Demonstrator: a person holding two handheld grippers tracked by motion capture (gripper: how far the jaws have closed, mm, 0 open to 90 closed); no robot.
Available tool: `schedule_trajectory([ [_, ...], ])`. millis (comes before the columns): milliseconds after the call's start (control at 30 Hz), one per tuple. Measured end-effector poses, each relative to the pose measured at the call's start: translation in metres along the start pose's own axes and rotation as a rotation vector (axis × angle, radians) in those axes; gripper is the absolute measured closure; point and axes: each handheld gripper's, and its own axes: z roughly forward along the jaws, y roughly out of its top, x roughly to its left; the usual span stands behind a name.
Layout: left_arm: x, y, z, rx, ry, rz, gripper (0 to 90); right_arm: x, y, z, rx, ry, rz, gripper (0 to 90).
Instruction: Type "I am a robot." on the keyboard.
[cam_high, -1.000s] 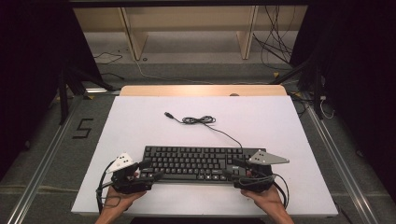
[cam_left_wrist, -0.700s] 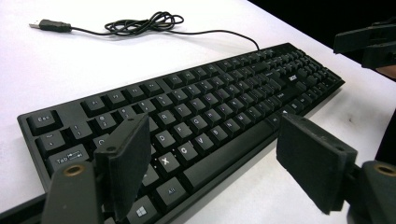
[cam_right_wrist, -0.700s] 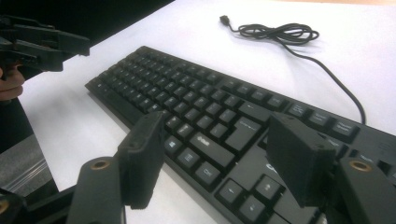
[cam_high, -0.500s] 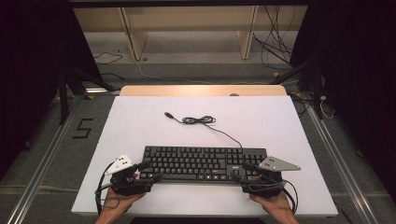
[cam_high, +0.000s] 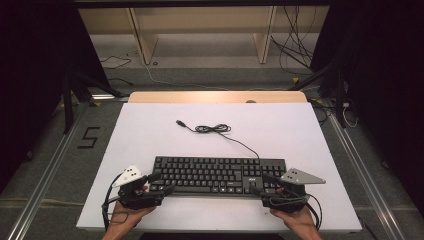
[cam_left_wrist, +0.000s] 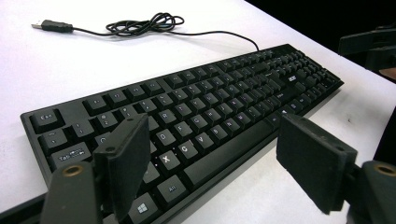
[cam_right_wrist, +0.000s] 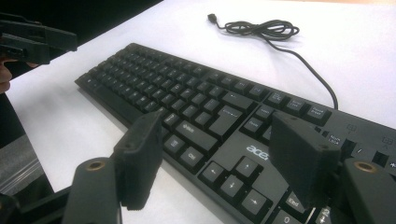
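Black keyboard (cam_high: 217, 175) lying flat, low in the middle of the high view.

It is a full-width black keyboard with a number pad at its right end and a small pale logo above the arrow keys, keys facing up, its long side running left to right across the frame. Its thin black cable (cam_high: 240, 142) leaves the rear edge right of centre, runs up and left to a loose coil, and ends in a USB plug (cam_high: 179, 122) lying above the centre of the frame.

Right gripper view's edge cuts off the keyboard (cam_right_wrist: 205, 116) numpad
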Motion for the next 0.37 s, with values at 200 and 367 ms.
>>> schedule_trajectory([
  [200,0.0003,0.0000,0.0001,0.001,0.000,0.000,25.5,0.0002,0.0004,0.0000,-0.004,0.001,0.000,36.0],
  [367,0.0003,-0.0001,0.0004,0.001,0.001,0.001,25.6,0.0007,0.0004,0.0008,-0.001,0.002,0.002,35.7],
])
